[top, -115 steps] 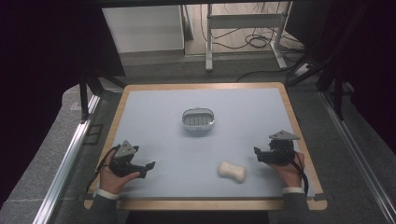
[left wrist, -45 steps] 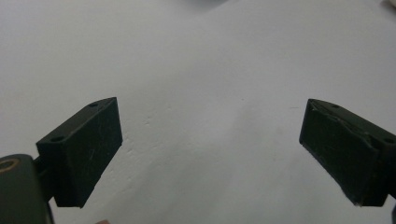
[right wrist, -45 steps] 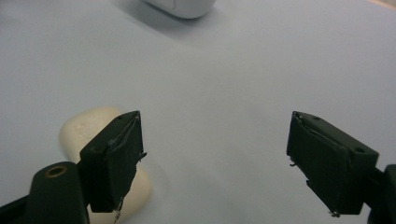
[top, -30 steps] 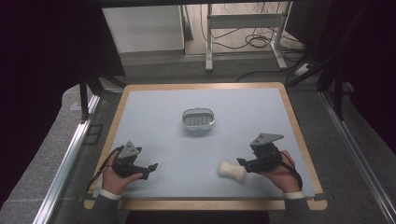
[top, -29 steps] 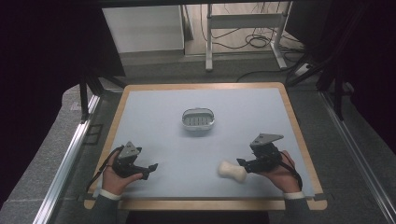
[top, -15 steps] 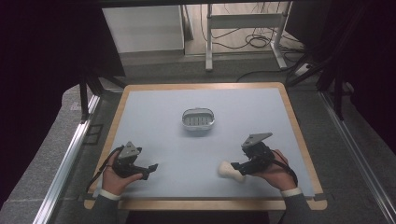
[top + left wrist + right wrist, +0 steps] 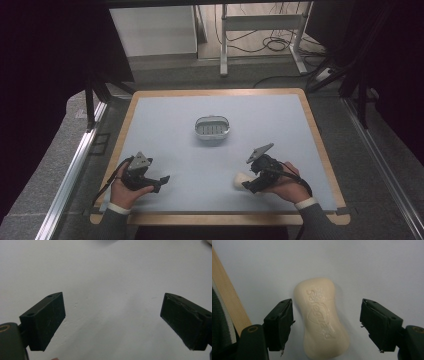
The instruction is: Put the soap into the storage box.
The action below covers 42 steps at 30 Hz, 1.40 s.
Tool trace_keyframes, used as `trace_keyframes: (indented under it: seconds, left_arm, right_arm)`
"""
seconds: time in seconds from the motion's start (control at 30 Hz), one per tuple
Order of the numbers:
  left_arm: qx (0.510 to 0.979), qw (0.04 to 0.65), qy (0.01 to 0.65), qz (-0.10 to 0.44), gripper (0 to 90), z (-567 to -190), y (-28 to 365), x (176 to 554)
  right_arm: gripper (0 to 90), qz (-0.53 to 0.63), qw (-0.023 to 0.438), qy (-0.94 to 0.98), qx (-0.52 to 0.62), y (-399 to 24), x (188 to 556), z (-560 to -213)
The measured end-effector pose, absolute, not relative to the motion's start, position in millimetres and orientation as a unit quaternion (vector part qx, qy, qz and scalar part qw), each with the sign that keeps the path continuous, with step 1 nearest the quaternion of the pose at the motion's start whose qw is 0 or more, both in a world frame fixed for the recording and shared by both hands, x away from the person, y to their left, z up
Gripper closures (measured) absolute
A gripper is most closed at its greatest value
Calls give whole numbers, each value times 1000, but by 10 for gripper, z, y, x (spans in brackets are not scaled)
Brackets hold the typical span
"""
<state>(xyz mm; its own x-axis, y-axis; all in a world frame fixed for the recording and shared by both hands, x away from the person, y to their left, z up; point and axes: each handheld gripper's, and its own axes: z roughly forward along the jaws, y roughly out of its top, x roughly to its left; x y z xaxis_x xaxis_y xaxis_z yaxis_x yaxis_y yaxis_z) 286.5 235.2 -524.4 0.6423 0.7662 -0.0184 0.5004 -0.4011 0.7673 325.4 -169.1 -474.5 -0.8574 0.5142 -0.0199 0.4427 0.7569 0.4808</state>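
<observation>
Soap bar (image 7: 322, 317) between spread right gripper (image 7: 325, 326) jaws; near end cut off.

Pale blue table (image 7: 165, 130) with wooden rim, bearing cream soap bar (image 7: 323, 317) and oval metal dish (image 7: 212, 129).

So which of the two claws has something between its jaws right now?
The right claw: its open jaws straddle the cream soap bar lying on the table, not yet gripping it. The left claw is open over bare tabletop.
</observation>
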Motion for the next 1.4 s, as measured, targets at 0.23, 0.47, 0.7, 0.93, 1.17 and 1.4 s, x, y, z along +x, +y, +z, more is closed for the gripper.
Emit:
trace_keyframes:
  seconds: [0.23, 0.47, 0.7, 0.93, 1.17, 1.4]
  left_arm:
    - [820, 386, 386, 172, 63, -5245, 2351, 2866]
    - [819, 387, 387, 171, 63, -5249, 2350, 2868]
    - [819, 387, 387, 172, 63, -5246, 2359, 2866]
    - [819, 387, 387, 171, 63, -5250, 2347, 2865]
    - [820, 387, 387, 170, 63, -5250, 2349, 2866]
    - [819, 387, 387, 172, 63, -5248, 2356, 2866]
  right_arm:
    - [300, 213, 68, 945, 239, -1581, 3270, -4793]
    - [332, 189, 61, 953, 229, -1512, 3313, -4854]
    - [376, 154, 57, 962, 218, -1460, 3325, -4902]
    - [414, 121, 65, 968, 209, -1412, 3320, -4956]
    - [493, 104, 64, 971, 206, -1379, 3325, -4957]
    - [497, 98, 67, 971, 206, -1364, 3332, -4950]
